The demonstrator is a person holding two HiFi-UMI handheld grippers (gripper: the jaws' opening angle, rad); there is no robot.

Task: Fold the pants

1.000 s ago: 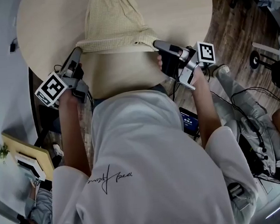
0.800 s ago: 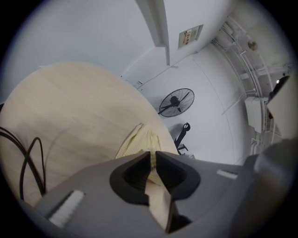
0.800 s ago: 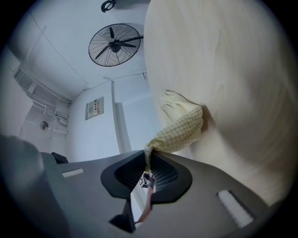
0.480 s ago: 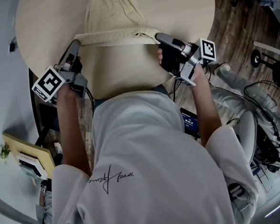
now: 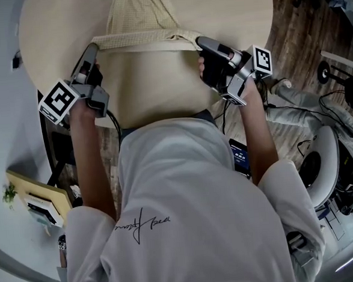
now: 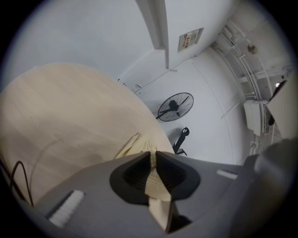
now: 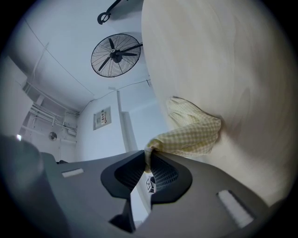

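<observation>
Two corners of the pale yellow checked cloth pants (image 5: 139,16) sit clamped in the left gripper (image 5: 91,48) and right gripper (image 5: 200,43), the held edge stretched crosswise over the round pale wooden table's (image 5: 234,13) near half, legs trailing toward its far rim.

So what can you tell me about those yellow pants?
The pants are pale yellow, thin-looking cloth with a tiny check pattern. They lie on the round wooden table, running away from the person. Their near edge is pulled straight between the left gripper and the right gripper, each shut on one corner.
</observation>
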